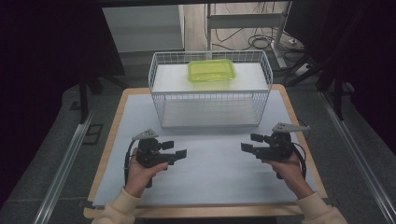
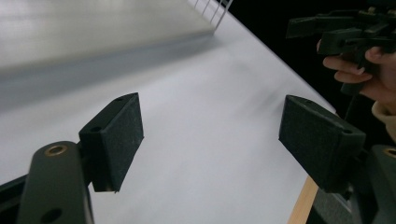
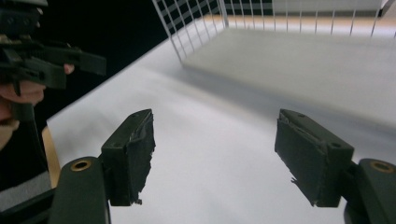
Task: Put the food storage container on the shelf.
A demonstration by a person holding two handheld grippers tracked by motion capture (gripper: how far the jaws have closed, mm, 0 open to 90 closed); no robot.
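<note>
High view: no writing can be read on anything. The left gripper [image 1: 173,149] and the right gripper [image 1: 251,143] hang over the white table [image 1: 210,163], fingers spread wide and empty, pointing toward each other. Well beyond the fingertips stands a wire basket [image 1: 159,93]; a green box [image 1: 211,70] lies on its upper shelf.

Left gripper view: the fingers [image 2: 114,140] stand wide apart, gripping nothing, with bare table between them. The right gripper is off past the right finger.

Right gripper view: its fingers [image 3: 130,156] are also released and empty, the basket ahead of them.
</note>
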